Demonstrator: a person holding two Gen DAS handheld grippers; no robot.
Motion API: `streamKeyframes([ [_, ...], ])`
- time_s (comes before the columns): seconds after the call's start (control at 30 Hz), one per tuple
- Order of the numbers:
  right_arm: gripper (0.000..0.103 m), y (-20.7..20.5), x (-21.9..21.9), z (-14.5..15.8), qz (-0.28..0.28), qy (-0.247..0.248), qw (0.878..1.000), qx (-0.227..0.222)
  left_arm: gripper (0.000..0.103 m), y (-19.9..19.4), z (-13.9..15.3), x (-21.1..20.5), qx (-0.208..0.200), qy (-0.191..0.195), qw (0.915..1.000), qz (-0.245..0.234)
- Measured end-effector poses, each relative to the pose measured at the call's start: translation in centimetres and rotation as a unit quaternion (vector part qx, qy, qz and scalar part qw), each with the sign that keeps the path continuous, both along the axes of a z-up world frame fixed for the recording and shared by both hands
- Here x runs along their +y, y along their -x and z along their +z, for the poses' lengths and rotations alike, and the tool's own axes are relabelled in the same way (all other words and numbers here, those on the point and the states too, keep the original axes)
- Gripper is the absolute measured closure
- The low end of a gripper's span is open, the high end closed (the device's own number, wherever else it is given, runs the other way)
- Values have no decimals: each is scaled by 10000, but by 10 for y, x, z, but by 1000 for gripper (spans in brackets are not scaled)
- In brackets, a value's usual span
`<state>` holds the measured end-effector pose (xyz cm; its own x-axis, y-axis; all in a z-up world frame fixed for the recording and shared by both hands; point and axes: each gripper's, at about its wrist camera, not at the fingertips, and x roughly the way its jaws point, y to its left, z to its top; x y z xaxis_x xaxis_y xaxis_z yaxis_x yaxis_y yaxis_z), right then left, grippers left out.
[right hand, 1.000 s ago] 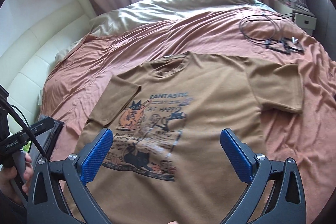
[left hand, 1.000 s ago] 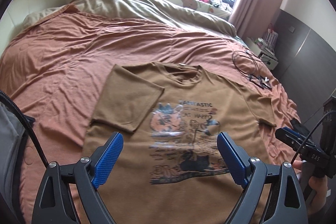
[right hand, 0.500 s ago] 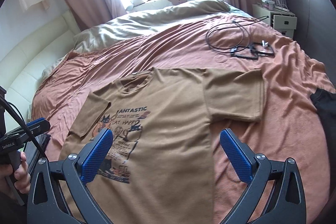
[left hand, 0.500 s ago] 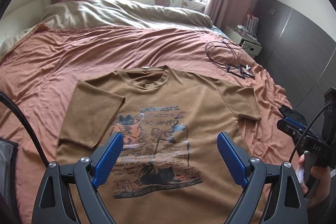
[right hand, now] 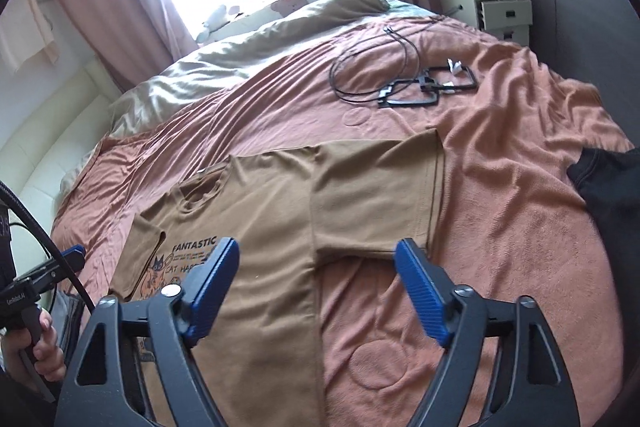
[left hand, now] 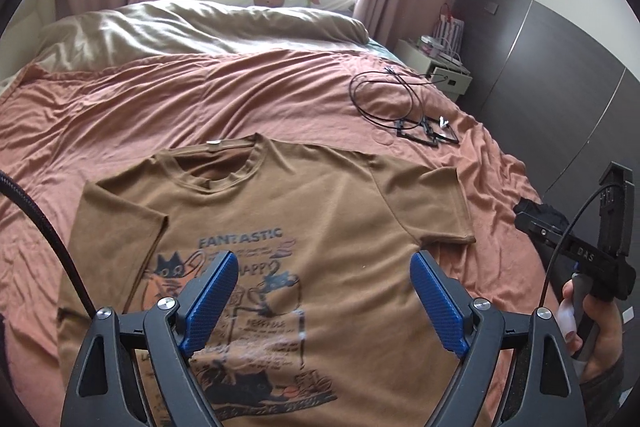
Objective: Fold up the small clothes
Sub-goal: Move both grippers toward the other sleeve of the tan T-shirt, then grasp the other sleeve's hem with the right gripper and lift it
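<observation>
A: Where was the brown T-shirt (left hand: 344,227) found?

B: It was laid flat, print side up, on the rust-coloured bedspread (left hand: 168,107) of the bed, with the collar turned toward the window. In the left wrist view a cat graphic (left hand: 172,267) and the word FANTASTIC could be read on its chest. Both short sleeves were spread out to the sides.

A: And how was the left gripper (left hand: 322,291) seen?

B: It was held above the printed chest. Its blue pads (left hand: 210,301) were set wide apart and were closing a little; nothing was clasped between them, and only the shirt below was seen through the gap.

A: The right gripper (right hand: 316,279)?

B: It was held over the shirt's edge below the sleeve (right hand: 376,203), where the side seam meets the bedspread. Its jaws were also closing but were still well apart, and no cloth was pinched. In the left wrist view, it was also seen at the right edge, gripped by a hand (left hand: 592,315).

A: What else was noted on the bed?

B: A coil of black cable (right hand: 372,75) with black frames (right hand: 428,89) was lying beyond the shirt, well apart from it. A dark garment (right hand: 608,187) was seen at the right edge, and a beige duvet (left hand: 192,31) was bunched near the window.
</observation>
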<state>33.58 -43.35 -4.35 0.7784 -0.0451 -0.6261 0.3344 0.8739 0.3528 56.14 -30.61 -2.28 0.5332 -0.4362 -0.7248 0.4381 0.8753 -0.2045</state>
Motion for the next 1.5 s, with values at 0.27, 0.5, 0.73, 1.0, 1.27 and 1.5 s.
streamKeyframes([
  [0.27, 47, -37, -59, -29, -231, -400, 9988, 174, 40, -36, -28, -41, 296, 45, 9993, -212],
  [0.5, 56, -72, -96, -53, -361, -754, 9961, 291, 61, -65, -55, -74, 557, 148, 9977, -367],
  [0.73, 58, -100, -115, -72, -407, -914, 9941, 414, 71, -90, -78, -101, 708, 148, 9963, -469],
  [1.0, 59, -118, -131, -92, -595, -1006, 9908, 685, 82, -113, -108, -126, 984, 194, 9934, -563],
  [1.27, 76, -133, -126, -102, -543, -840, 9906, 932, 88, -124, -136, -144, 1243, 156, 9899, -661],
  [1.5, 102, -133, -119, -85, -530, -515, 9931, 907, 89, -121, -144, -141, 1346, 142, 9884, -694],
])
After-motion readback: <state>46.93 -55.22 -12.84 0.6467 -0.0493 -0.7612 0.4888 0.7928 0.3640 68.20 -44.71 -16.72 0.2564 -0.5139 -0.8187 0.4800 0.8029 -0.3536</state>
